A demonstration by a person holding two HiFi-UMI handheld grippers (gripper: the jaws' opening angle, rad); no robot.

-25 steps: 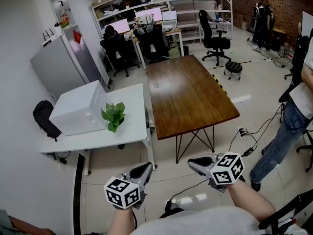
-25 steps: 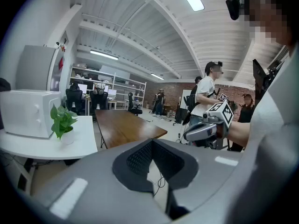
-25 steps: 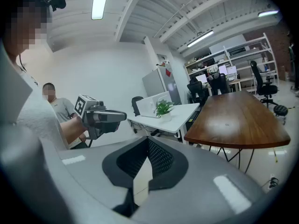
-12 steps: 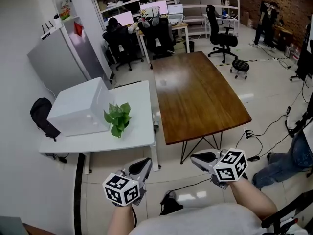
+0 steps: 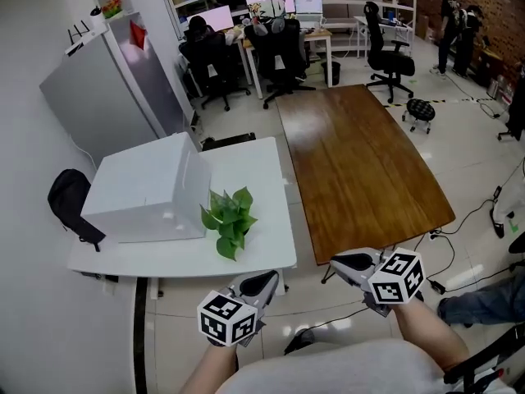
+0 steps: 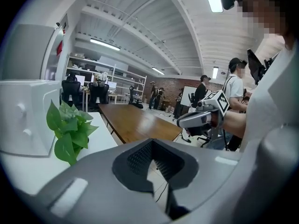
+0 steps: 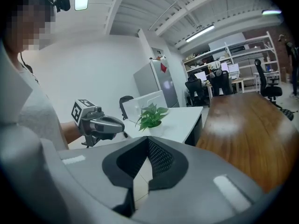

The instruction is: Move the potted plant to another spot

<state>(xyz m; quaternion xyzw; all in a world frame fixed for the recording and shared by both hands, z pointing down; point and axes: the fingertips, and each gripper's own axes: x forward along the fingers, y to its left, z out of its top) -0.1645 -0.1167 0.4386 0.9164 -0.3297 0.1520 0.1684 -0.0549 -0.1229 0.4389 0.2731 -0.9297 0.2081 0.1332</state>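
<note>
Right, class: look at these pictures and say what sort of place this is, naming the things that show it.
Most likely an open-plan office or workshop: lit computer monitors along the back, wheeled office chairs and a long wooden table.

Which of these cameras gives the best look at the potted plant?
The right gripper view: it shows the whole potted plant side-on, white pot included, on the white table. The head view looks down on leaves only, beside the white box. The left gripper view shows large leaves, but no pot.
</note>
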